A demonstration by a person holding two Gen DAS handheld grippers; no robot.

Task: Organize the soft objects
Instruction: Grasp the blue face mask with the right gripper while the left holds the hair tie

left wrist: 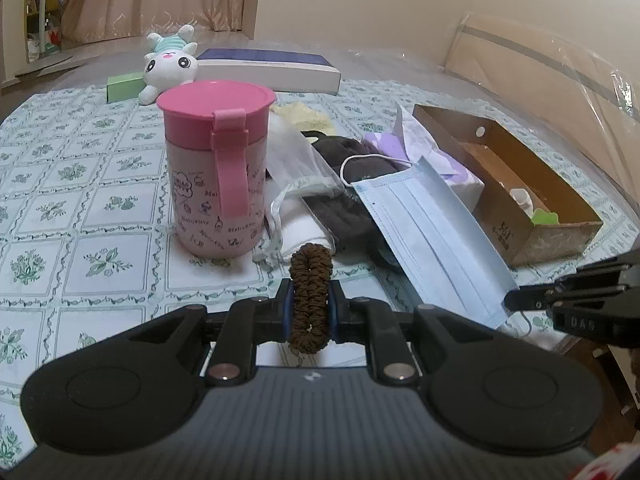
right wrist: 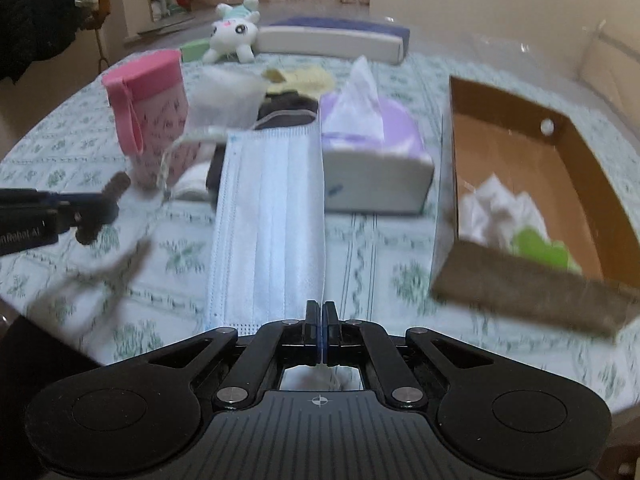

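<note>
My left gripper (left wrist: 310,300) is shut on a brown scrunchie (left wrist: 310,292) and holds it just above the table, in front of a pink lidded cup (left wrist: 216,168). It also shows at the left of the right wrist view (right wrist: 112,196). My right gripper (right wrist: 322,312) is shut on the near edge of a light blue face mask (right wrist: 268,216); in the left wrist view it (left wrist: 516,300) pinches the mask's (left wrist: 432,236) corner. A brown cardboard box (right wrist: 532,292) at the right holds white and green soft items (right wrist: 520,224).
A purple tissue pack (right wrist: 376,160), dark socks (left wrist: 352,200), a mesh pouch (left wrist: 296,160), a yellow cloth (left wrist: 304,118), a white plush bunny (left wrist: 168,64), a green box (left wrist: 122,86) and a long blue-white box (left wrist: 272,68) lie on the floral tablecloth (left wrist: 80,184).
</note>
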